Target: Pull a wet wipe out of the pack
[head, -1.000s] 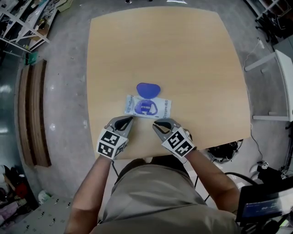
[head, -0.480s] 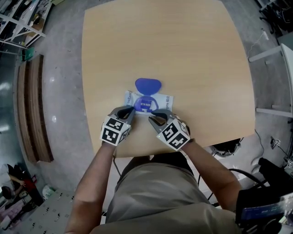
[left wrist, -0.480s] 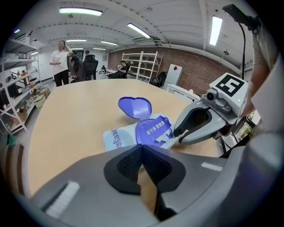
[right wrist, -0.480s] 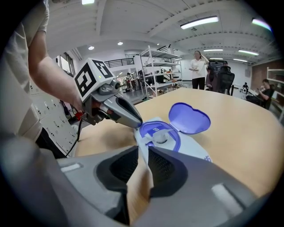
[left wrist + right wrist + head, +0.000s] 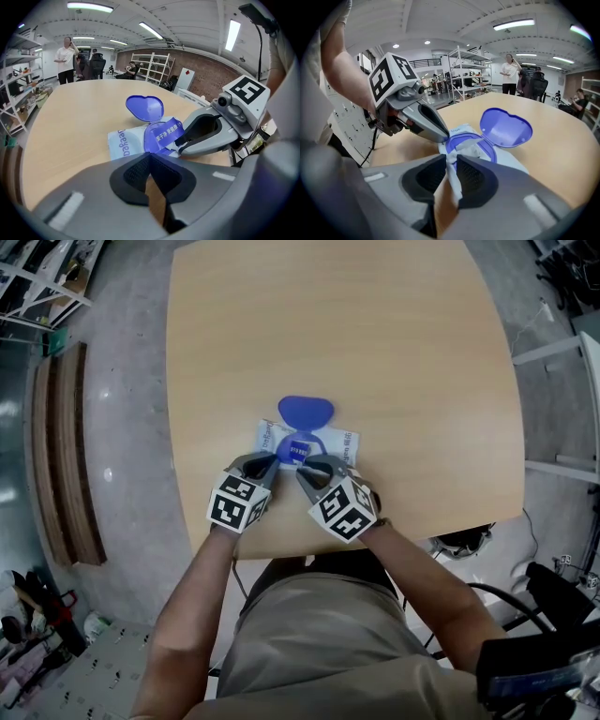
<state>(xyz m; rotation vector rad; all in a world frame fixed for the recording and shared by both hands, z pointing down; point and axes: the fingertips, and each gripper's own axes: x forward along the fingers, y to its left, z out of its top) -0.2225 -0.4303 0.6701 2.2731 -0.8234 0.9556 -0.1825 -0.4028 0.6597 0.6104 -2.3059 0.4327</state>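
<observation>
A pale blue wet wipe pack (image 5: 343, 443) lies on the wooden table (image 5: 375, 334), its purple lid (image 5: 306, 412) flipped open away from me. My left gripper (image 5: 263, 463) is shut, its tip resting against the pack's left near edge (image 5: 123, 143). My right gripper (image 5: 307, 471) sits over the purple opening ring (image 5: 461, 139). It is shut on a white wipe (image 5: 454, 177) that sticks up out of the opening between its pads. In the right gripper view the left gripper (image 5: 443, 137) touches the pack beside the ring.
The pack sits near the table's front edge (image 5: 281, 549), close to my body. A person (image 5: 65, 54) stands far behind the table, and metal shelving (image 5: 476, 70) lines the room. Bare tabletop stretches beyond the lid.
Both grippers moved forward from the table's front edge onto the pack. The left settled on its left edge, and the right reached the opening and closed on the wipe.
</observation>
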